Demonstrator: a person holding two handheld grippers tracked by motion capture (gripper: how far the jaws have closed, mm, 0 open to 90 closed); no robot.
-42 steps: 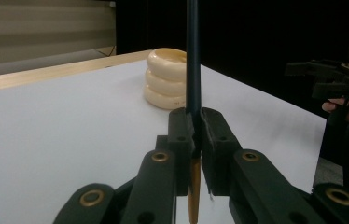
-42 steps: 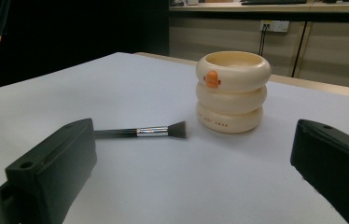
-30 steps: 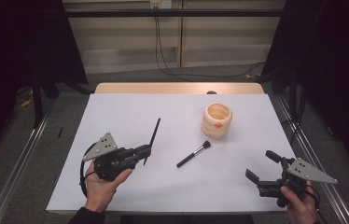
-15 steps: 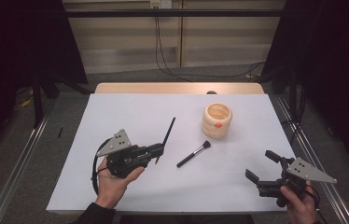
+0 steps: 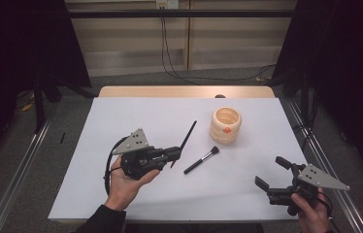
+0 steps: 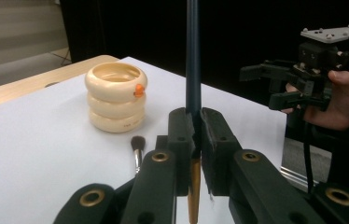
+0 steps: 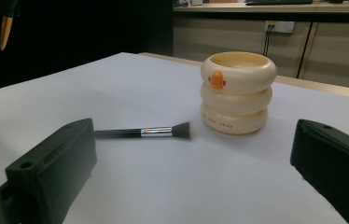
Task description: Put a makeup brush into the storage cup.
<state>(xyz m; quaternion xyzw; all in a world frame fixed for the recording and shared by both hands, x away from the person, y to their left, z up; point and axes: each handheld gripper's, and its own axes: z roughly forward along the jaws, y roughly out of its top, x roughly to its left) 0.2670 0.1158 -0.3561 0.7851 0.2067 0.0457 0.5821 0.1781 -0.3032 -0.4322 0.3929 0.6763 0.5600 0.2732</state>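
Observation:
My left gripper [image 5: 175,153] [image 6: 194,135] is shut on a long thin dark brush [image 5: 187,136] [image 6: 192,60], held above the white table left of centre. The dark handle points up and away toward a cream ribbed cup [image 5: 226,125] [image 6: 116,97] [image 7: 238,91] with an orange spot. The thin brush's orange end [image 7: 5,28] hangs below the jaws. A short black makeup brush [image 5: 201,160] [image 6: 137,151] [image 7: 144,132] lies flat on the table in front of the cup. My right gripper [image 5: 268,171] [image 7: 195,151] stands open near the front right corner, nothing between its jaws.
The white table top [image 5: 121,116] has a bare wooden strip [image 5: 184,91] along its far edge. Metal rails [image 5: 19,170] run along both sides. Cables [image 5: 170,58] hang down the back wall. The right gripper [image 6: 284,81] shows far off in the left gripper view.
My left gripper has moved to the right and a little up, carrying the thin brush nearer the cup. The right gripper has kept still.

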